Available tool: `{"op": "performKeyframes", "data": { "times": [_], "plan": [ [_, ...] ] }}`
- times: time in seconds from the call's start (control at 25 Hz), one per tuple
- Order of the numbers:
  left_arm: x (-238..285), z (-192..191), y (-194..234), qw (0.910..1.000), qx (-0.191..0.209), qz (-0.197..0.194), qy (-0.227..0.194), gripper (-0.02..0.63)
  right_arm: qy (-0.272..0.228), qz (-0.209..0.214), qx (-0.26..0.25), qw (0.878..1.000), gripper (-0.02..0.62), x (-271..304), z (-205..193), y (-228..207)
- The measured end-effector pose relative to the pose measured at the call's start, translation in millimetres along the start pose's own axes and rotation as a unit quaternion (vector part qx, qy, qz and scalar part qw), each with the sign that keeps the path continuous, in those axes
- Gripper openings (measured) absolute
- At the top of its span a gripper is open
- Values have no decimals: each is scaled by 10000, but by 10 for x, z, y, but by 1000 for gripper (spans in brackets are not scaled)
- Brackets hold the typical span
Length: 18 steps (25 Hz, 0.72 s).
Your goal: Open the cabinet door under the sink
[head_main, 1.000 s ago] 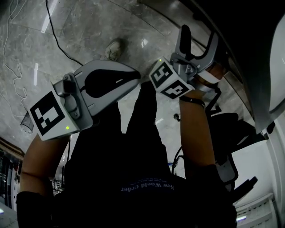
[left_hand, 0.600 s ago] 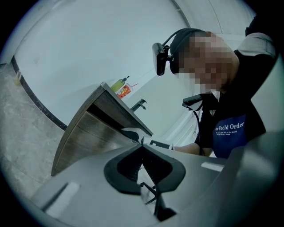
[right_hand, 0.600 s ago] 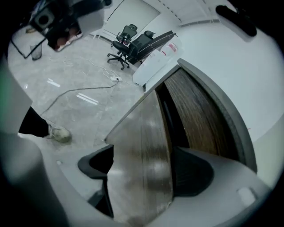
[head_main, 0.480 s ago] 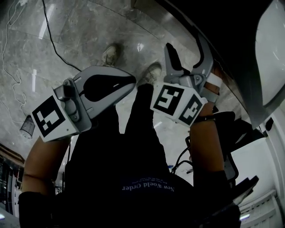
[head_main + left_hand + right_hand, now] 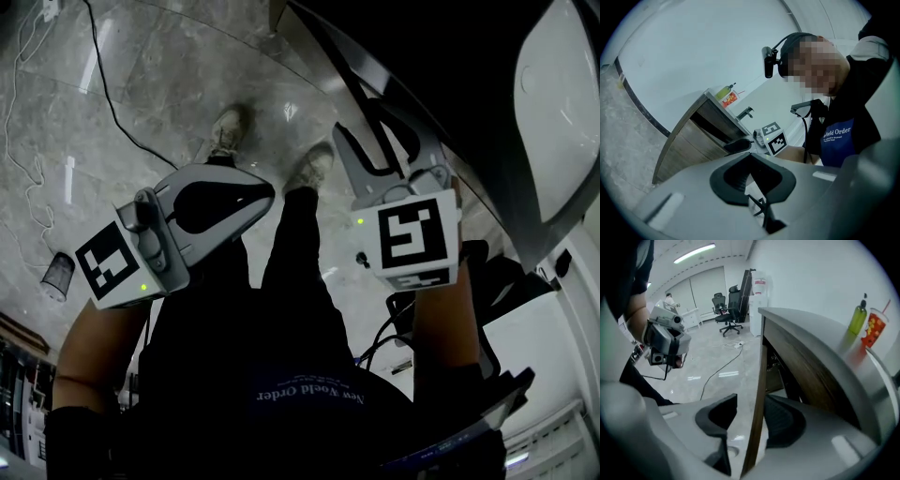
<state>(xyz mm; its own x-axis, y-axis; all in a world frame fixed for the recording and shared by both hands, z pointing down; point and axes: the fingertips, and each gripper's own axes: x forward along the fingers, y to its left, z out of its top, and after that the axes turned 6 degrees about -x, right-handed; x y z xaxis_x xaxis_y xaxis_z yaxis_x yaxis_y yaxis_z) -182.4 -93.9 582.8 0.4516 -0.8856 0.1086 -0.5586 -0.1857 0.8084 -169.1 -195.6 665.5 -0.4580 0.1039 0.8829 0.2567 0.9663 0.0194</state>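
**A:** so where's the right gripper (image 5: 751, 401) at, clamped on yet?

**B:** not quite. Its jaws have just been closing, and the thin wooden edge of the cabinet door (image 5: 760, 357) runs right between them, below the countertop (image 5: 811, 326). One pad touches the wood, the other has a sliver of gap.

**A:** and the left gripper (image 5: 270, 191)?

**B:** jaws together, nothing in them, over the floor (image 5: 169, 75), well apart from the door.

Person's dark shirt (image 5: 281, 366): white lettering "New World Order" is showing on the chest, upside down in the head view; nothing else is reading clearly.
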Motion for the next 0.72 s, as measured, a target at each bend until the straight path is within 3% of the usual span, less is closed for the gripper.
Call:
{"op": "performKeyframes", "data": {
  "times": [0.24, 0.56, 0.72],
  "plan": [
    [-76, 113, -96, 9999, 40, 16, -128, 2, -274, 17, 548, 9981, 85, -66, 10, -72],
    [-244, 285, -333, 9994, 2, -133, -311, 2, -279, 540, 974, 9934, 74, -149, 227, 215],
    [-242, 306, -297, 9995, 40, -60, -307, 2, -195, 348, 1042, 9938, 74, -142, 172, 157]
  ]
}}
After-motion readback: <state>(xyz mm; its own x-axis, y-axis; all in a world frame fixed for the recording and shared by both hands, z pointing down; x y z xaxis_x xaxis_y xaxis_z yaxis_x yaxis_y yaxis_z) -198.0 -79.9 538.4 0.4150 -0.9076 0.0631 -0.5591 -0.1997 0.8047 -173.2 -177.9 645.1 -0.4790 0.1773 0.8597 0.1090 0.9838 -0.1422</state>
